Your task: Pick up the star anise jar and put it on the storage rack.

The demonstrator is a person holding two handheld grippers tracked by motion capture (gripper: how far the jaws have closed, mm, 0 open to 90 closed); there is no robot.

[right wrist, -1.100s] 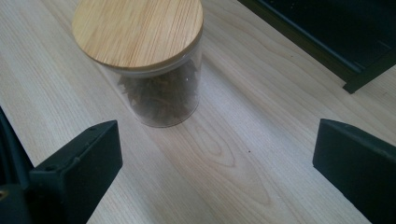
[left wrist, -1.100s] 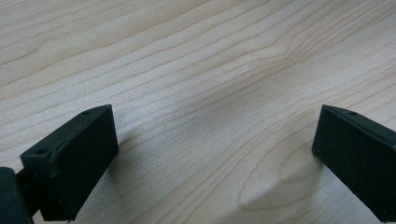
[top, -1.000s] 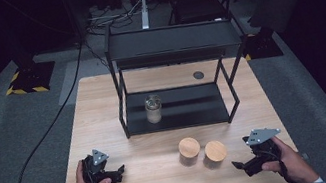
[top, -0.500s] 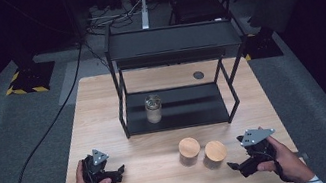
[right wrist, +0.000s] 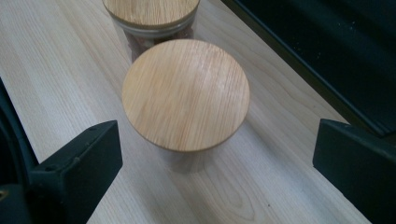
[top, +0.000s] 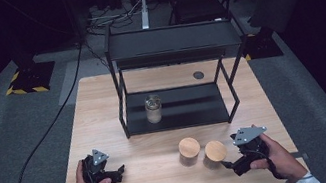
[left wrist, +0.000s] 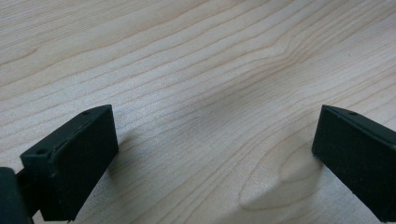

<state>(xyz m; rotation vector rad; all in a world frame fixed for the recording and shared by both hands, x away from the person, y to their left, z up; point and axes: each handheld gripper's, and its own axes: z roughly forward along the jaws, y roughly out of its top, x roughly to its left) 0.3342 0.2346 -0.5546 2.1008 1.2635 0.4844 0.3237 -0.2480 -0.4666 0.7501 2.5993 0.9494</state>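
Early stage, by look of it. Right tool (top: pixel 231 165) spread wide, empty, lined up on nearer lidded jar (right wrist: pixel 186 95), just in front of rack (top: pixel 169 50). Second lidded jar (top: pixel 189 150) beside it, untouched. Left tool (top: pixel 117 173) spread, empty, on counter (top: pixel 103 107). One glass jar (top: pixel 153 109) stands on rack's lower shelf.

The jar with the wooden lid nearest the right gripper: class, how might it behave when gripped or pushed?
The jar looks clear-walled, so probably rigid, slippery and breakable. Squat and flat-based, it should slide rather than tip. Its lid might lift off.
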